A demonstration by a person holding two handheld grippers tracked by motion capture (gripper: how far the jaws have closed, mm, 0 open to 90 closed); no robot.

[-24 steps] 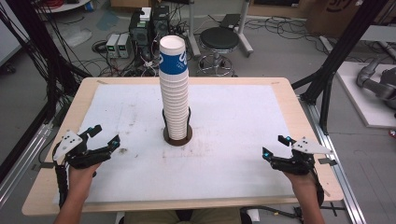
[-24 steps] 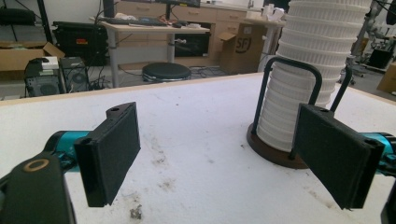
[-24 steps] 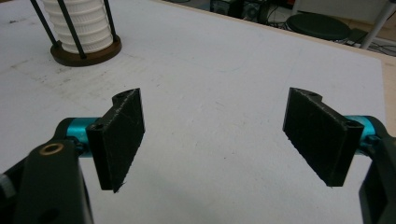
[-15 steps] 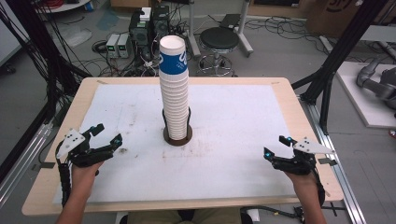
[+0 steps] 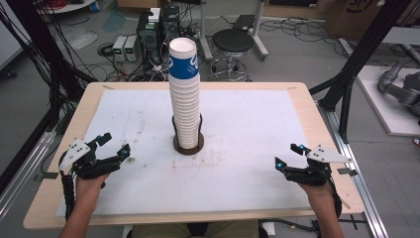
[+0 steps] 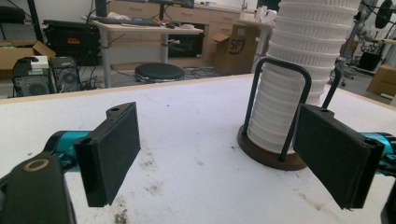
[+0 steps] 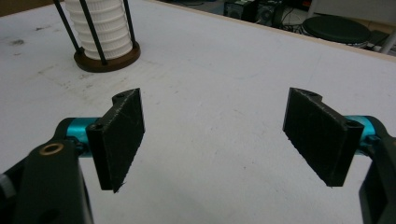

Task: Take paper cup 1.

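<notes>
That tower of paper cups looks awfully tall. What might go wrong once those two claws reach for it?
The cup stack rises far above the black wire holder, which braces only its lower part, so a sideways nudge up high might tip the upper cups over. The cups are nested tightly, so a grab at the top one may lift several together. Both the left gripper and the right gripper rest open at the table's near corners, so each faces a long reach.

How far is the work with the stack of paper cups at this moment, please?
Nothing looks done yet: the stack of cups stands whole in its holder at the table's middle. Nothing is in hand: the left claw and the right claw are both open and empty, apart from the stack. Reaching and taking a cup is all left.
</notes>
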